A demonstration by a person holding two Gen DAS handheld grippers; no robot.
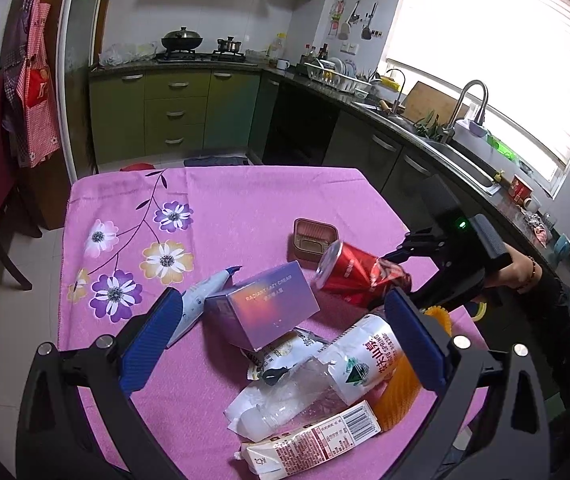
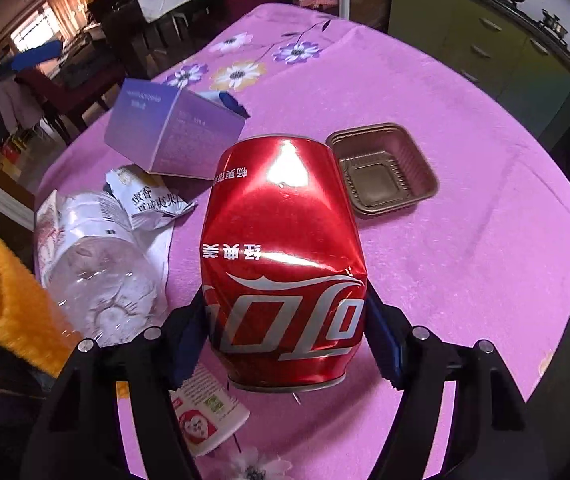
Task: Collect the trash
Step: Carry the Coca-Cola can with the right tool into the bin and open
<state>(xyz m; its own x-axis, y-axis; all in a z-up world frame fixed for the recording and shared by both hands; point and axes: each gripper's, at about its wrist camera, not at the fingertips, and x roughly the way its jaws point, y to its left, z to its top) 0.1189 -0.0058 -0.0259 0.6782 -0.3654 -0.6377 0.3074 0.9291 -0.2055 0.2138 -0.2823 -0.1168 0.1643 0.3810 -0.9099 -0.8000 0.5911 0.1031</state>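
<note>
Right gripper [image 2: 285, 332] clenched on dented can [image 2: 285, 256], lifted from table [image 2: 465, 260]. Left gripper [image 1: 285, 328] released above box [image 1: 263, 304]. Next: carrying can to bin, not visible.

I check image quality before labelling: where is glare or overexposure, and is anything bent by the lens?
Left wrist view: the window is blown out white, and the table edges curve from the fisheye. Right wrist view: bright glare on the red can, which is sharp in the right gripper.
</note>
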